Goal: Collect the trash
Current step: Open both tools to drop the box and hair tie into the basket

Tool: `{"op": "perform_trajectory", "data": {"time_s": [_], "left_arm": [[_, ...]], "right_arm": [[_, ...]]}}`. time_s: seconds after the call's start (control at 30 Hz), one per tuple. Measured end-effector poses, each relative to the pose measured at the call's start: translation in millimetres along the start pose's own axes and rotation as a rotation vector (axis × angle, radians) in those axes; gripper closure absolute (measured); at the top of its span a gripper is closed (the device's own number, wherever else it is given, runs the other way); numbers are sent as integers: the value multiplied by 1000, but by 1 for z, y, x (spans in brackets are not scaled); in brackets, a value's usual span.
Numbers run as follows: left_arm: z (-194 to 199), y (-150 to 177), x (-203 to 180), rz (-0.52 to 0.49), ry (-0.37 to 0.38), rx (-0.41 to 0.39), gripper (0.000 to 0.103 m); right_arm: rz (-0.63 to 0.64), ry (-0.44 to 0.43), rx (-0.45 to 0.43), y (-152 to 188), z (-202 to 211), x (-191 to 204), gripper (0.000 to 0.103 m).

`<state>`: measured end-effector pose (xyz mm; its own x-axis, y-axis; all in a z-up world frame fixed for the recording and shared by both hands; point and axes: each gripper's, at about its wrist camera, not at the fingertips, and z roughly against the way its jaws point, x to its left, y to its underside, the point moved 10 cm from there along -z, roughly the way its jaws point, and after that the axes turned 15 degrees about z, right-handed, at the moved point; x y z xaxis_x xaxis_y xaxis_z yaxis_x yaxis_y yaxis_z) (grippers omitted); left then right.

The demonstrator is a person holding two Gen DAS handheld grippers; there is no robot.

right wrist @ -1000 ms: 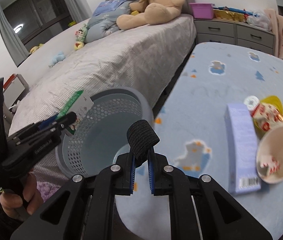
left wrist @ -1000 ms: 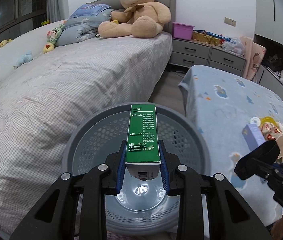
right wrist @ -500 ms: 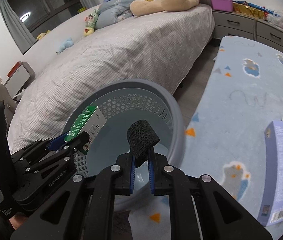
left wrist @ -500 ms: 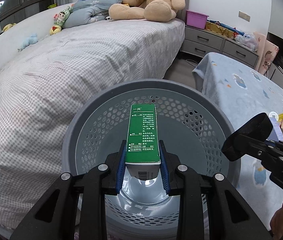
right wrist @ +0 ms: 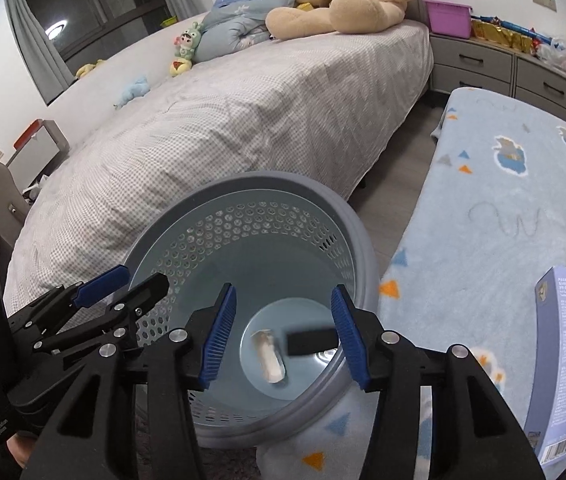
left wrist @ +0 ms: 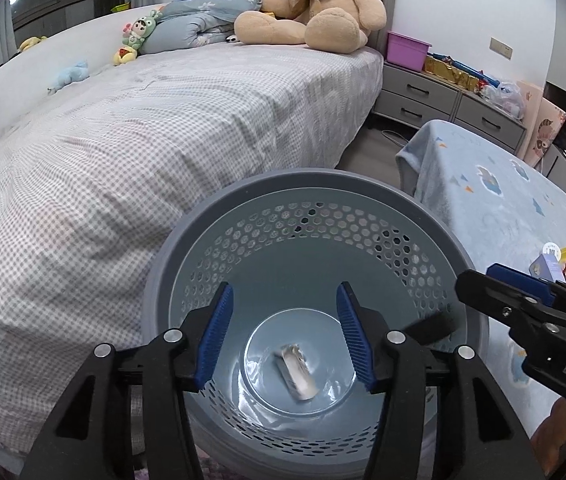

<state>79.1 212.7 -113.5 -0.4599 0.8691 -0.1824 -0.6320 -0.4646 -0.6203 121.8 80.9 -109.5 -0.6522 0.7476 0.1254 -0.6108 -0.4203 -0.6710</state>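
Bedroom: box [left wrist: 296, 371] and black roll [right wrist: 312, 342] inside basket [left wrist: 363, 190], below both grippers' wide-apart jaws.

Open basket [left wrist: 315, 184] mouth between bed [left wrist: 163, 120] and table [left wrist: 503, 184]

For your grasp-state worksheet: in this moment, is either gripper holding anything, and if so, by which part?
Nothing is held. The left gripper and right gripper both have jaws open over the basket; a box and black roll are blurred inside it.

Left hand-held gripper [left wrist: 285, 330] gapes above a basket [left wrist: 243, 200] holding a blurred box [left wrist: 296, 372].
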Motion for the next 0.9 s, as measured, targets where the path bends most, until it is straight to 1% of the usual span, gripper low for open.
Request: {"op": "perform_trajectory", "data": {"time_s": [0.13,0.33,0.7,0.9], "left_arm": [[-1,-3,5,11,-16,-4,49],[-1,-4,8,14,-30,-16,45],[0,-4,9,13,-31,-19,42],[0,-3,7,10,-30,-19,41]], "right_arm": [[-7,7,2,1,0,-3,53],[-9,15,4,4,1,-3,53],[-26,29,7,11,5,-5,53],[-41,53,6,18,14,-9,53]]}}
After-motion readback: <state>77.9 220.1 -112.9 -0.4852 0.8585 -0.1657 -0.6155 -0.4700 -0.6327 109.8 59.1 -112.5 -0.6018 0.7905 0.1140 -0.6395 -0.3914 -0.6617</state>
